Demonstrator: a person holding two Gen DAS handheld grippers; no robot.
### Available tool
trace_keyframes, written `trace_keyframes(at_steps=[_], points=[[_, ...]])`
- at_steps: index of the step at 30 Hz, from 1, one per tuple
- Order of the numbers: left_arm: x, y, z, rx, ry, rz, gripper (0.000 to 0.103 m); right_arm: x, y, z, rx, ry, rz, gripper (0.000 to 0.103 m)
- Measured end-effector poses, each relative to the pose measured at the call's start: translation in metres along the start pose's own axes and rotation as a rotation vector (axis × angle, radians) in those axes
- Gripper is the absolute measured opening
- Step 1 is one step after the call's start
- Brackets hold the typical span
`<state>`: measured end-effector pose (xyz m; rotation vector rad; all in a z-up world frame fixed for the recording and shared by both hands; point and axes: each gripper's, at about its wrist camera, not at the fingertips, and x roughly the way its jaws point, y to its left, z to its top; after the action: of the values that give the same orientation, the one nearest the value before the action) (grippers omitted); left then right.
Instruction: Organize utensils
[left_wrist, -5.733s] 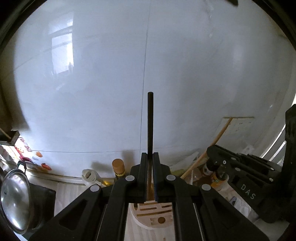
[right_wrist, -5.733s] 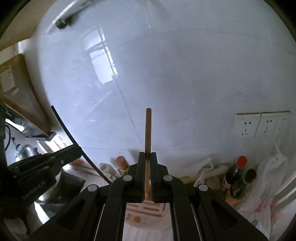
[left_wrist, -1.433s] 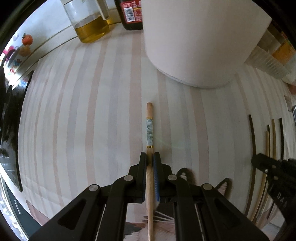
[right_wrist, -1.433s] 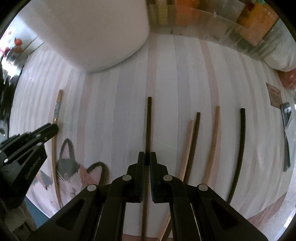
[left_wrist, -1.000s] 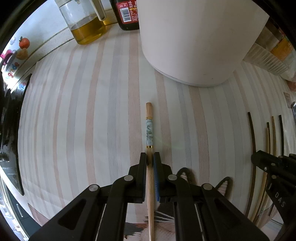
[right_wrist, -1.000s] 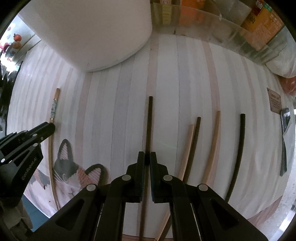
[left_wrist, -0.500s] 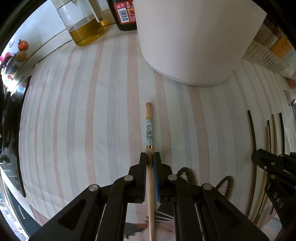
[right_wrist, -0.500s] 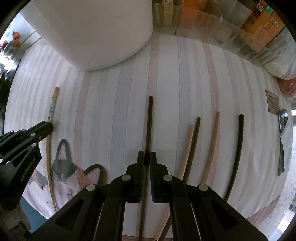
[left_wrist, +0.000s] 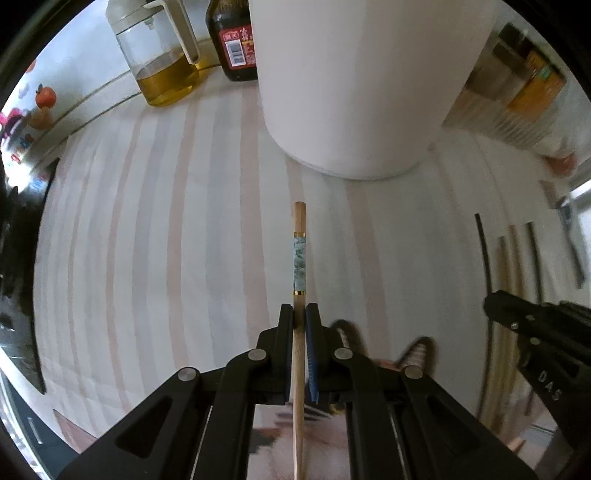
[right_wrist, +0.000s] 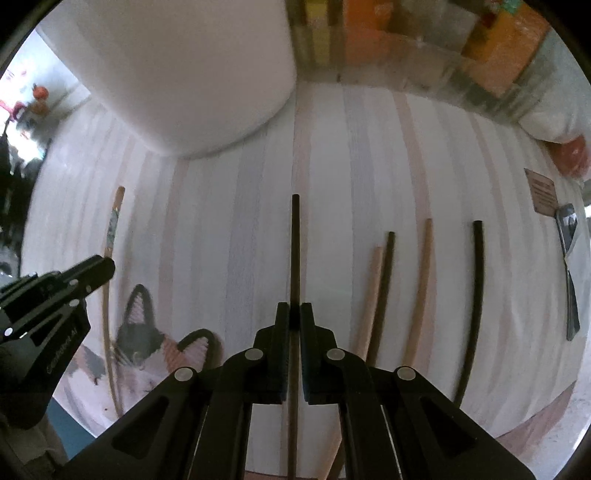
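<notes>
My left gripper (left_wrist: 299, 314) is shut on a light wooden chopstick (left_wrist: 299, 258) with a patterned green band, pointing down over the striped mat (left_wrist: 147, 240). In the right wrist view the same left gripper (right_wrist: 105, 266) and its wooden chopstick (right_wrist: 114, 218) show at the left. My right gripper (right_wrist: 294, 314) is shut on a dark chopstick (right_wrist: 295, 243). Several more chopsticks (right_wrist: 423, 277), wooden and dark, lie side by side on the mat to its right. The white cylindrical holder (left_wrist: 362, 92) stands just beyond both grippers; its top is out of frame.
An oil jar (left_wrist: 162, 62) and a dark sauce bottle (left_wrist: 232, 40) stand behind the holder at left. Boxes behind clear plastic (right_wrist: 424, 55) line the back right. A metal spoon (right_wrist: 569, 266) lies at the mat's right edge. A cat print (right_wrist: 147, 339) marks the mat's near side.
Earlier both grippers held chopsticks upright before the wall; now each points down at the mat, shut on another chopstick. Over the last second the left gripper rose slightly; the right stayed put.
</notes>
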<state>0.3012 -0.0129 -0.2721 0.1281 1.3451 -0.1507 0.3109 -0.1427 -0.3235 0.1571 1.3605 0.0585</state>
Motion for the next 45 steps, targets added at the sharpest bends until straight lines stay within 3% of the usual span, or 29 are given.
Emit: trace_keyframes(at_steps=[11, 17, 32, 36, 38, 40, 42, 44, 45], points=[[-0.063, 0.008, 0.001, -0.028, -0.117, -0.044, 0.004, -0.046, 0.0, -0.026, 0.003, -0.144, 0.112, 0.005], [-0.09, 0.007, 0.009, -0.036, -0.181, -0.065, 0.004, -0.084, 0.002, -0.013, -0.012, -0.238, 0.141, 0.005], [-0.132, 0.003, 0.03, -0.022, -0.324, -0.038, 0.0, -0.154, 0.014, 0.006, -0.059, -0.5, 0.122, 0.004], [-0.128, 0.007, 0.035, -0.03, -0.294, -0.077, 0.001, -0.163, 0.016, 0.01, -0.059, -0.527, 0.127, 0.004], [-0.12, 0.017, 0.035, -0.077, -0.262, -0.124, 0.005, -0.166, 0.016, 0.012, -0.053, -0.525, 0.128, 0.004], [-0.107, 0.024, 0.035, -0.1, -0.22, -0.115, 0.007, -0.166, 0.013, 0.015, -0.034, -0.49, 0.145, 0.004], [-0.09, 0.029, 0.034, -0.117, -0.179, -0.106, 0.019, -0.163, 0.007, 0.016, -0.007, -0.445, 0.181, 0.004], [-0.069, 0.033, 0.035, -0.138, -0.136, -0.105, 0.039, -0.159, -0.003, 0.018, 0.033, -0.378, 0.229, 0.004], [-0.06, 0.035, 0.036, -0.145, -0.12, -0.103, 0.04, -0.156, -0.007, 0.019, 0.044, -0.355, 0.243, 0.004]])
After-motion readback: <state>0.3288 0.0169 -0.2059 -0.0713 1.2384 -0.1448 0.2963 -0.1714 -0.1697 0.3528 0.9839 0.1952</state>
